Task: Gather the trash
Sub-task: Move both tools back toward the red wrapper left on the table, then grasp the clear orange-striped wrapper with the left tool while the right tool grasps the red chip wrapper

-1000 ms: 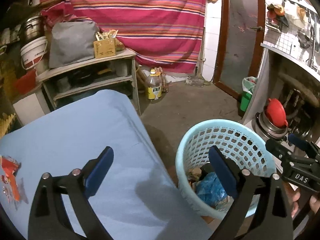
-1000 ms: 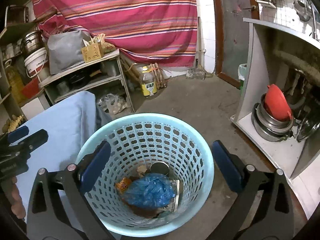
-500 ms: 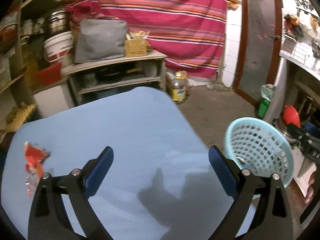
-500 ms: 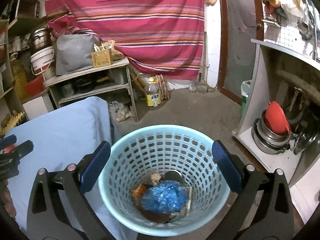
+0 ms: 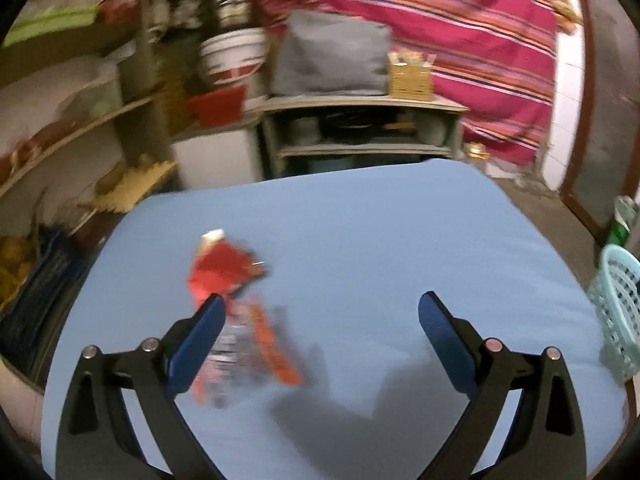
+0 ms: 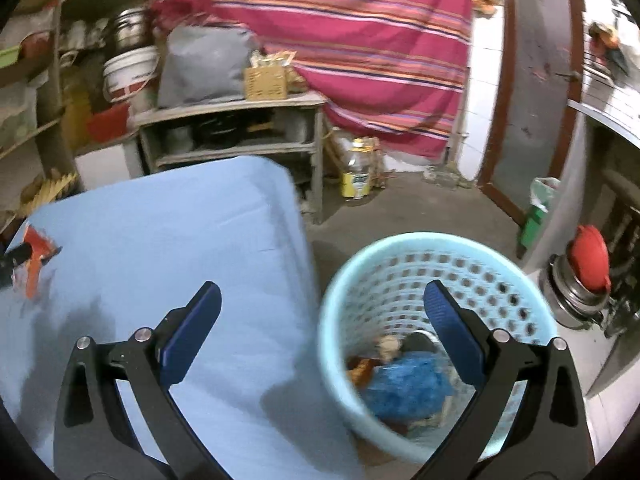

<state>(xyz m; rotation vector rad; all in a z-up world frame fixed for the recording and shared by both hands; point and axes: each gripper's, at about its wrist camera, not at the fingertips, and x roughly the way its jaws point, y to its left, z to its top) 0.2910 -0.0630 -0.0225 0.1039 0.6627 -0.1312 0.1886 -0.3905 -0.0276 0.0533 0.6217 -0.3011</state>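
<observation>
Left gripper spread wide, nothing between the pads, hanging over the blue-covered table. Red wrapper flat on the cloth, just ahead of the left fingertip and partly hidden behind it; orange strip and clear crumpled bits trailing from it toward the camera. All motion-blurred, so unclear whether one piece or several. Nothing else lying on the cloth between the fingers.

Right gripper also spread wide and empty, straddling the table's right edge: left finger over cloth, right finger over the light blue basket. Basket standing on the floor just beside the table. Inside: blue plastic bag, orange scrap, a can-like rim, more blurred litter.

Around: shelf unit behind the table with grey bag and small woven box on top, white bucket to its left, striped red curtain behind.

Only in right view: basket contents, oil bottle on the floor, stacked steel pots with red lid at right, green bin by the door. Wrapper there only a sliver at far left, next to the tip of the other gripper. Only in left view: wrapper in full; basket just a slice at the right edge.
</observation>
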